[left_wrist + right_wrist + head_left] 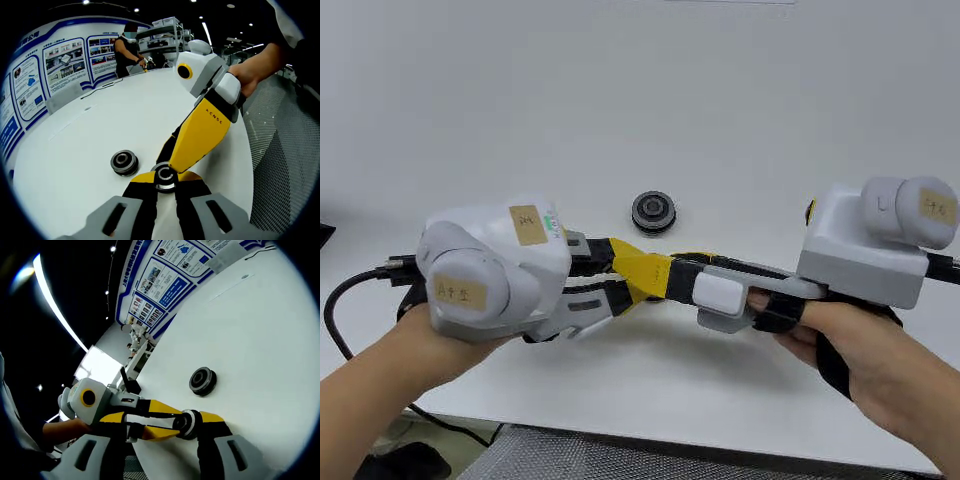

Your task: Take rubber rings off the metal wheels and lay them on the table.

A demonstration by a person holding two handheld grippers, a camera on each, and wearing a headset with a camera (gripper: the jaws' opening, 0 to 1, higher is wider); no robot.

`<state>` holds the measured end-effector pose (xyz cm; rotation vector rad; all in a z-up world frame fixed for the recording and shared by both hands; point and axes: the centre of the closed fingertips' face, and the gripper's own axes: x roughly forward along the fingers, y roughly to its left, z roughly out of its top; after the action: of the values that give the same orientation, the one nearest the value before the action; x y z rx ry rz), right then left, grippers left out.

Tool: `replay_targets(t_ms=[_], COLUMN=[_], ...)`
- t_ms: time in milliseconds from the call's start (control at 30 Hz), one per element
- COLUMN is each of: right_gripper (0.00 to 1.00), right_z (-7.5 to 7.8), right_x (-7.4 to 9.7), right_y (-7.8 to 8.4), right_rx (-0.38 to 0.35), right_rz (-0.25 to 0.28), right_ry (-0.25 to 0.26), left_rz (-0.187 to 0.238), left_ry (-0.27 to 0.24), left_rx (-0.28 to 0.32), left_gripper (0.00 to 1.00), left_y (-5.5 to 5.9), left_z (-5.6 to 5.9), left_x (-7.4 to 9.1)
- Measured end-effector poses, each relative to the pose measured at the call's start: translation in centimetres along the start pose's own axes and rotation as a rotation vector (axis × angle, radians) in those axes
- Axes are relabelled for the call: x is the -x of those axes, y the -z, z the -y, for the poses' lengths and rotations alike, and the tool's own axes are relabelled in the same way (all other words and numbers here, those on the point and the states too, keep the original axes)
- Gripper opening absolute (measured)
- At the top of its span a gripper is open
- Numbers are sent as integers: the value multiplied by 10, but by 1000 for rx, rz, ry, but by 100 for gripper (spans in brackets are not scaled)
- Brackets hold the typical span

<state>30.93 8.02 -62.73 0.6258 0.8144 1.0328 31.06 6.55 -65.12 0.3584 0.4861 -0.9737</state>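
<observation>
left gripper [165, 178]: yellow-tipped jaws pinched on a metal wheel [164, 174], over the white table [520, 120]. second wheel [653, 211] lies flat on the table just beyond. right gripper [672, 278]: jaws reach the same held wheel; spread or clamped, cannot tell.

Left gripper [165, 177], right gripper [192, 422]: white-grey housings, tan handwritten labels, black linkages, yellow jaw tips. Black cable [360, 277] off left housing. Black strap [835, 365] across right palm.
</observation>
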Motion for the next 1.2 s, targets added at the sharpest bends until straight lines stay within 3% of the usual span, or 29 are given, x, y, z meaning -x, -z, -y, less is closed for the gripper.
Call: replay_targets(t_ms=[467, 1200], right_gripper=[58, 59], right_z=[4, -1], right_x=[1, 2], right_y=[-1, 3], right_rx=[10, -17], right_rz=[-12, -59], right_ry=[10, -34], left_rz=[-1, -2], left_ry=[0, 3], left_rx=[1, -2], left_gripper=[12, 12], left_y=[0, 0], left_z=[0, 1], left_x=[0, 0])
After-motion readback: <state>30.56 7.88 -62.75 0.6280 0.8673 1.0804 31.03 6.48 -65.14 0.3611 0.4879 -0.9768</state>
